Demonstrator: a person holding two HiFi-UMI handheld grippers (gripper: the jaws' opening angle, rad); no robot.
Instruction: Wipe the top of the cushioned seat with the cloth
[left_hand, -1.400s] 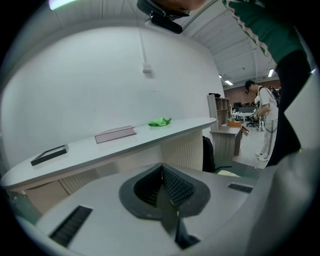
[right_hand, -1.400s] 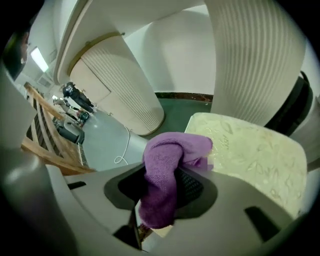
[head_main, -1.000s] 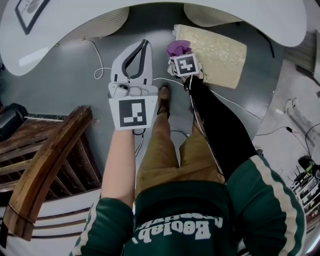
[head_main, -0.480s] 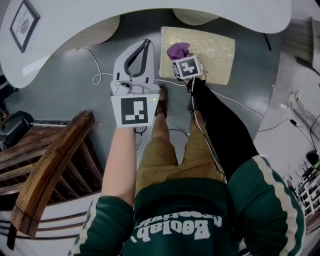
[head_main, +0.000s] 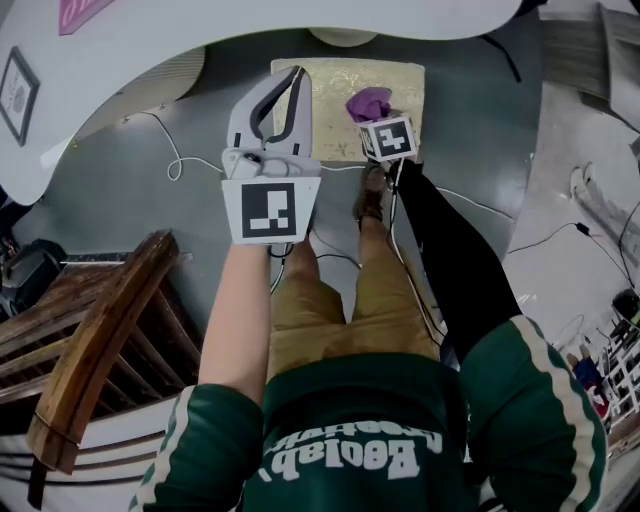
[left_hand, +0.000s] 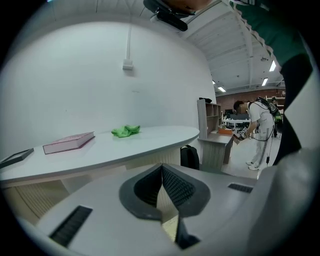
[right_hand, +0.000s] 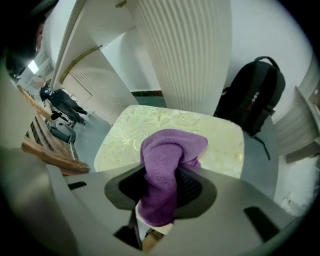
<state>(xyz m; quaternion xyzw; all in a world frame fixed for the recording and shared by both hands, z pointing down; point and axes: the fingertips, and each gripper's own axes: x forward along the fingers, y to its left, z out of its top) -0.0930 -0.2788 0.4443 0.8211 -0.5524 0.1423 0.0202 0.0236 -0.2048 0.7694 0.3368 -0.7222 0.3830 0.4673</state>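
Purple cloth (right_hand: 172, 147) bunched in the right hand-held gripper (right_hand: 161, 192), jaws clenched on it, loose wad forward, presumably as the wiping face. It hangs over the near right part of the cushioned seat (right_hand: 220, 145); contact not confirmable. Seat stands on the floor (head_main: 150, 200) beside the ribbed table base (right_hand: 185, 50). Left hand-held gripper (left_hand: 161, 172) closed, empty, raised, likely kept clear of the wiping path.

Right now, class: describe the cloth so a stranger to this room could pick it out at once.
Find the curved white table, then the pale gold seat on the grey floor by it. Over that seat the right tongs pinch a bunched cloth; it is purple, unlike the green cloth lying on the table.
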